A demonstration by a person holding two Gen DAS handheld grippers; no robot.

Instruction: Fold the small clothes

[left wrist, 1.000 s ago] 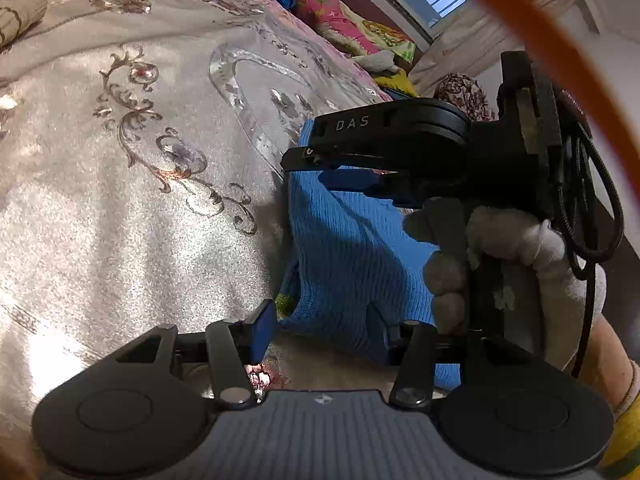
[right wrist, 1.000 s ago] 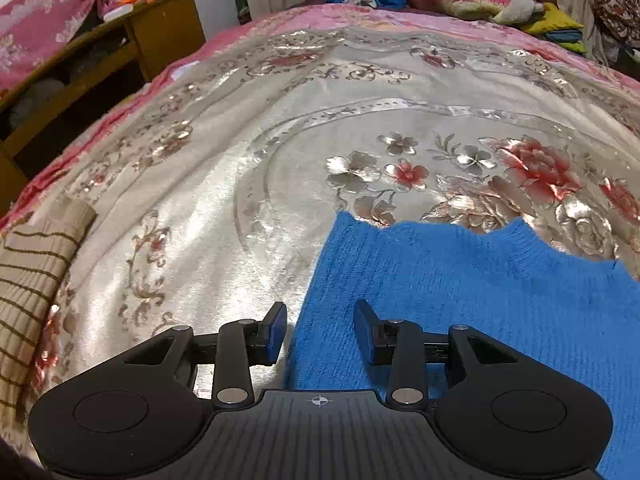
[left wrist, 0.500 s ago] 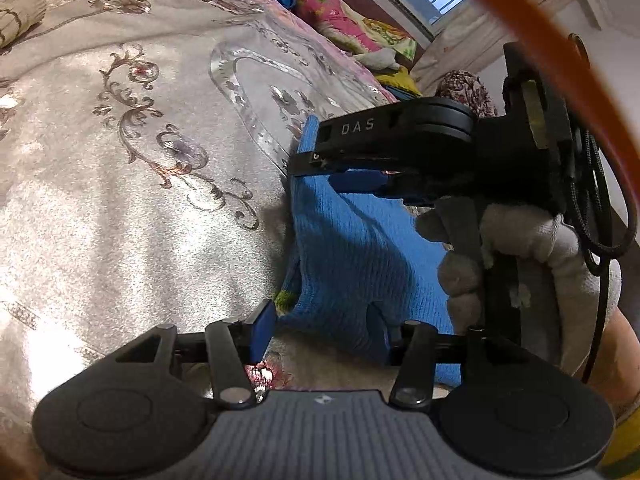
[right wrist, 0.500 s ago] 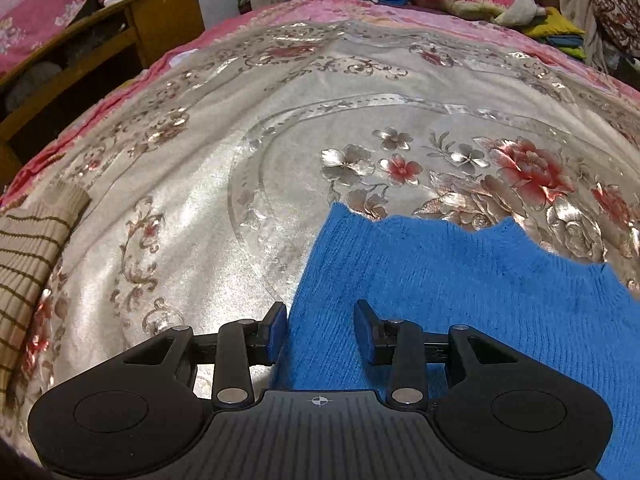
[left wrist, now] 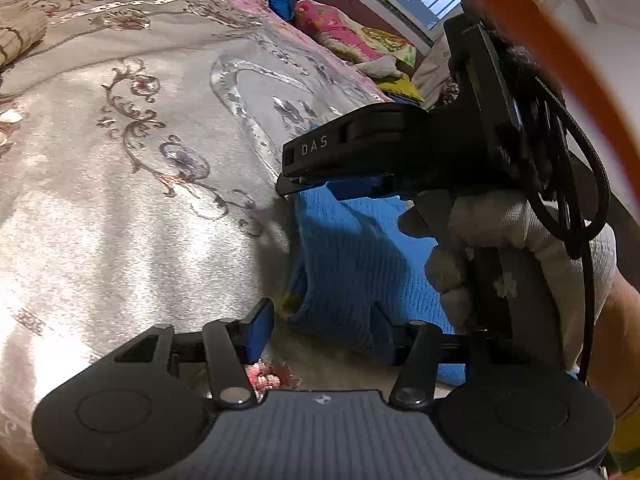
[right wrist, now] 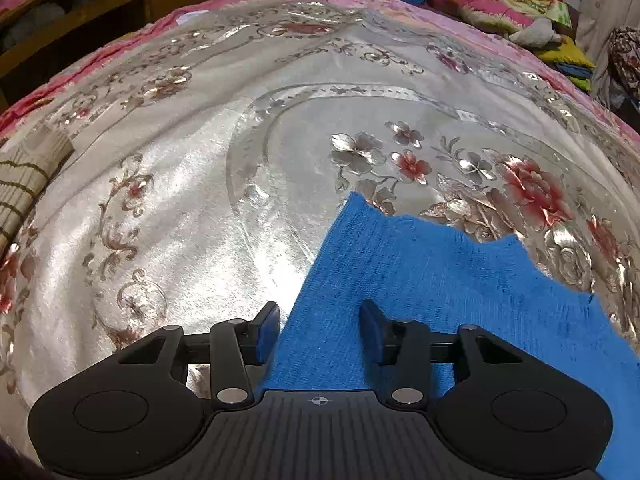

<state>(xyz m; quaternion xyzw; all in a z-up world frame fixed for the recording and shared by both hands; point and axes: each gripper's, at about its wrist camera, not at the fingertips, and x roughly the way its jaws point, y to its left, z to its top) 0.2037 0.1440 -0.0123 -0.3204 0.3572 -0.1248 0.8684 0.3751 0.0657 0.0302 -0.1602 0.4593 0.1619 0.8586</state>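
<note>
Both hand-held grippers, left (left wrist: 322,320) and right (right wrist: 320,330), spread astride the blue knit garment (right wrist: 432,280), whose edge has shifted rightward, grasp pending.

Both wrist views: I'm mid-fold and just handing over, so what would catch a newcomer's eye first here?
First, the bright blue knitted garment lying on the shiny silver floral bedspread, with the open right gripper over its left edge. In the left wrist view, the open left gripper sits at a bunched corner of the garment, beside the white-gloved right hand. A beige striped knit lies far left.
</note>
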